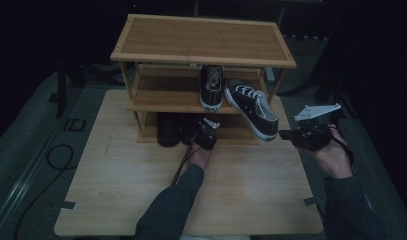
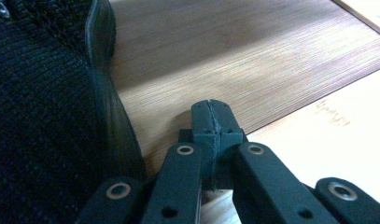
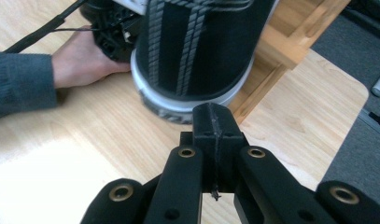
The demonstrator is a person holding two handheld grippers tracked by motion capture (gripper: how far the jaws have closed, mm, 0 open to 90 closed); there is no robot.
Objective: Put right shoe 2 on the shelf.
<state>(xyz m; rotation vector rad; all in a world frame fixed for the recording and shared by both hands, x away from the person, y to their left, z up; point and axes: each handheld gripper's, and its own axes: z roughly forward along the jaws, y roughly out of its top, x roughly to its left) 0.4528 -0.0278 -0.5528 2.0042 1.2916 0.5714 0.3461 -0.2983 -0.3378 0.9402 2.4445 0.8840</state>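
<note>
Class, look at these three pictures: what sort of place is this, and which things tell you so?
Probably a dim test or recording room, not a home: a small wooden shoe rack with sneakers stands on a light wooden table, black curtains hang behind, and a person works with hand-held grippers.

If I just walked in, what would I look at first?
Probably the black-and-white sneaker tipping off the right end of the wooden shoe rack, its heel poking out over the table. Its twin sits straight on the middle shelf just to its left. Right behind that heel, the right gripper has its jaws shut on nothing, and the left gripper waits by the dark shoes at the bottom.
</note>
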